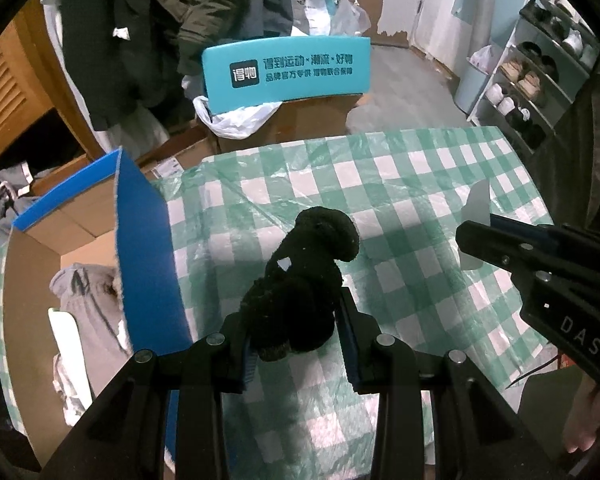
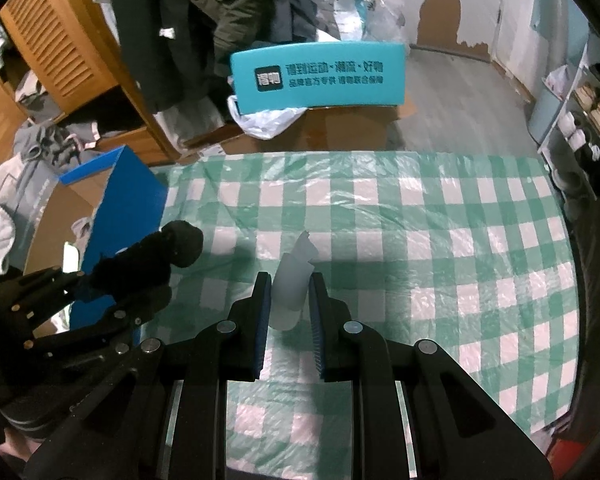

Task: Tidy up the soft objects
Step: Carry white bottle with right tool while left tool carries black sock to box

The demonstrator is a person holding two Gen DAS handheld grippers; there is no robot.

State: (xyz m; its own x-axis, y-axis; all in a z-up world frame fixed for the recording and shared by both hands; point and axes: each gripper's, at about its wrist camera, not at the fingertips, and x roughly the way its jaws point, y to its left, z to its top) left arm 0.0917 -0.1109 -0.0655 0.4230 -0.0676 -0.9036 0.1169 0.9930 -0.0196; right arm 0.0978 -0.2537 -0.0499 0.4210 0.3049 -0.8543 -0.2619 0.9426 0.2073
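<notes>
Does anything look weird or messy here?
The wall behind the teal box has patches where the white surface has come off, showing brown. On the table, the checked plastic cover lies wrinkled rather than flat.

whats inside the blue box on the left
In the blue box, the left wrist view shows grey clothing against bare cardboard walls. Anything under the clothing, and the corner behind the near wall, is hidden.

One black soft bundle point(image 1: 300, 280), one pale translucent piece point(image 2: 292, 284), one blue box point(image 1: 148, 248), two grippers point(image 1: 296, 344) point(image 2: 288, 320).
</notes>
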